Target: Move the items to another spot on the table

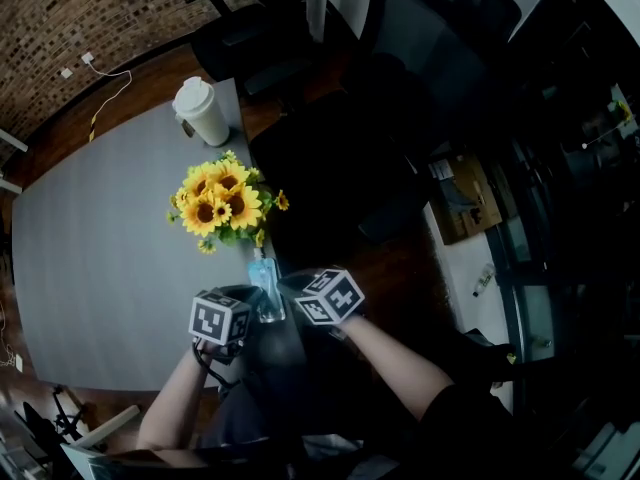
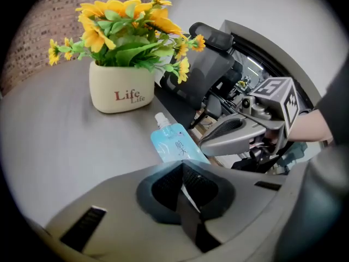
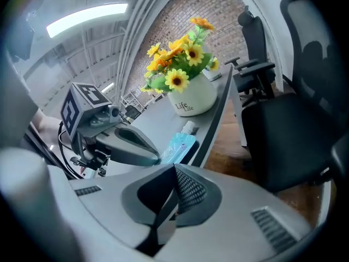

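Observation:
A pale blue spouted pouch (image 2: 173, 142) lies slanted at the grey table's right edge (image 1: 120, 268), spout toward the sunflower pot. My left gripper (image 2: 182, 172) is shut on the pouch's near end, and a pale sliver of it shows between the pads. Seen from the right gripper view, the left gripper (image 3: 157, 158) meets the pouch (image 3: 180, 144) at its tip. My right gripper (image 3: 174, 174) is shut with nothing in it, and hovers just right of the pouch (image 1: 266, 286), off the table's edge. A cream pot of yellow sunflowers (image 1: 222, 203) marked "Life" stands just beyond the pouch.
A white lidded paper cup (image 1: 201, 109) stands at the table's far corner. Black office chairs (image 1: 440, 38) crowd the dark floor to the right of the table. A white cable (image 1: 105, 83) runs along the wooden floor beyond the table.

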Demonstrator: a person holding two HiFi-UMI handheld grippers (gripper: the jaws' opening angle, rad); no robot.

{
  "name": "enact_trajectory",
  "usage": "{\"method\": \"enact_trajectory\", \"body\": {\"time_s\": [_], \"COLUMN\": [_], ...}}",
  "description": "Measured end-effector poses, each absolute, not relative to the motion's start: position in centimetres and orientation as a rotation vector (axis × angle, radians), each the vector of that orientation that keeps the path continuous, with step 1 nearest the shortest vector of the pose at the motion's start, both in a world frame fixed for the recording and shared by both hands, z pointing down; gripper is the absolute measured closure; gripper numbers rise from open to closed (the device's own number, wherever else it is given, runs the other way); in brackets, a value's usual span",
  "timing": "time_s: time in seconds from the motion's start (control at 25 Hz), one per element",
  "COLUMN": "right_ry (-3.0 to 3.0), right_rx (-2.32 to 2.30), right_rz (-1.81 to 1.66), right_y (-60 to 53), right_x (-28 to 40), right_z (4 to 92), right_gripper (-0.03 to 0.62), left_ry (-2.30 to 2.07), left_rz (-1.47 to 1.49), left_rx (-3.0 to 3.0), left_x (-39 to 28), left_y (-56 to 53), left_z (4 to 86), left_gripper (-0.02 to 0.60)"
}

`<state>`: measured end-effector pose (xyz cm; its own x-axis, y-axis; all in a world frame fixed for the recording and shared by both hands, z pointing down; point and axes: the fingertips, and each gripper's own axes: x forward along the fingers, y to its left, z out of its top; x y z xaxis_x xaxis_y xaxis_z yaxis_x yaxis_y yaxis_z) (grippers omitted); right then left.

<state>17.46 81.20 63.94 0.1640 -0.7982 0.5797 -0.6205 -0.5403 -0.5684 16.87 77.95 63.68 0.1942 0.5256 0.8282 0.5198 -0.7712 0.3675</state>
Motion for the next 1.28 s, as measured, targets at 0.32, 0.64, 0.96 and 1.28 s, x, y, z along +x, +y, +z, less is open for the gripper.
{"method": "enact_trajectory", "body": {"time_s": [0.32,0.64,0.96,1.28], "right_ry": [1.322,1.727,2.162,2.312], "right_rx": [-2.221,-2.006,-1.913,-1.831], "right_rz": [-1.196,-0.86,-0.724,-0.731], "right_y": [82.0,80.5,76.9,75.5], "right_x": [18.9,14.9,9.6,7.7], "right_z": [61.4,48.3,41.3,40.3], "right_gripper": [0.612,0.612,0.614,0.614], "left_ry": [0.95,0.899,1.173,1.18], "left_rz": [1.574,1.136,0.842,0.783], "left_rx": [2.394,2.33,2.259,2.216], "left_x": [17.2,18.9,18.6,17.1], "left_y": [76.3,75.9,81.2,80.8], "left_z": [62.7,54.3,43.9,41.3], "left_gripper": [0.569,0.58,0.58,0.578]}}
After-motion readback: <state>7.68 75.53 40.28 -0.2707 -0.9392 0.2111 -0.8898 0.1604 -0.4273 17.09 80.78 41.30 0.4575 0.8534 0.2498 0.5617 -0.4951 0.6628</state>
